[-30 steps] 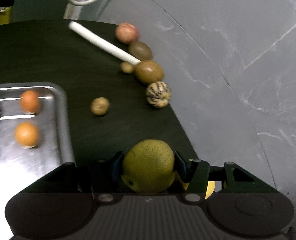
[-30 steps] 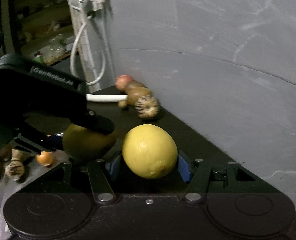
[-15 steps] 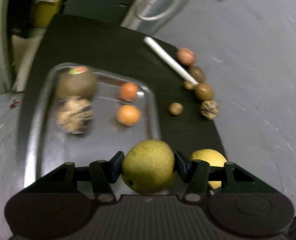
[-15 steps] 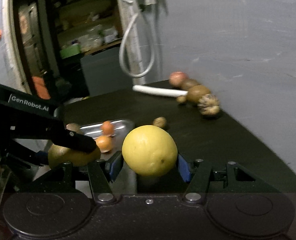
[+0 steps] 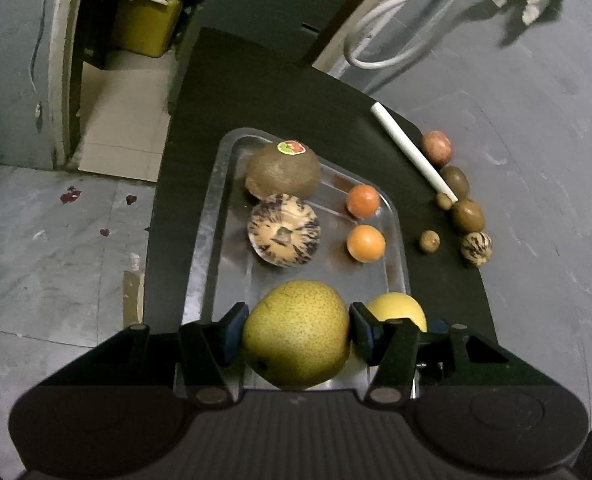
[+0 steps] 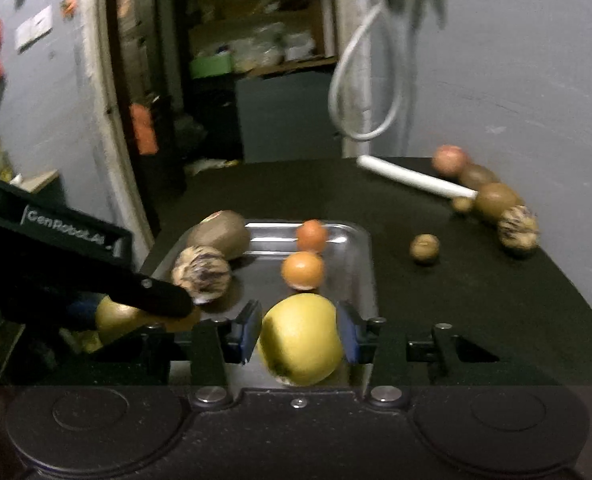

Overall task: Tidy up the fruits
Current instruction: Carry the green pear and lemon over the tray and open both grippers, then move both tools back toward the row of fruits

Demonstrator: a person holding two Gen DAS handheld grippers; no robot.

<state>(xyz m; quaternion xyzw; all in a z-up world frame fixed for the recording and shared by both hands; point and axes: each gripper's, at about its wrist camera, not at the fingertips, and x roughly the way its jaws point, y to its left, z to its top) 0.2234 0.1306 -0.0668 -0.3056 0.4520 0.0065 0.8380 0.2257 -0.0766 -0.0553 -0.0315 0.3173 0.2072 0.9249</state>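
black table [image 5: 256,104], metal tray [image 5: 216,200], loose fruits [image 5: 467,216]

1. A dark, matte black tabletop [image 5: 280,96] stands against a grey plastered wall [image 5: 535,80] on the right.
2. White looped cables [image 6: 359,92] hang on that wall at the far end.
3. The grey stone floor [image 5: 56,240] on the left is stained and scuffed.
4. A yellow box [image 5: 146,26] sits far left, past a pale door frame [image 6: 104,120].
5. Cluttered shelves [image 6: 256,48] fill the dim doorway.
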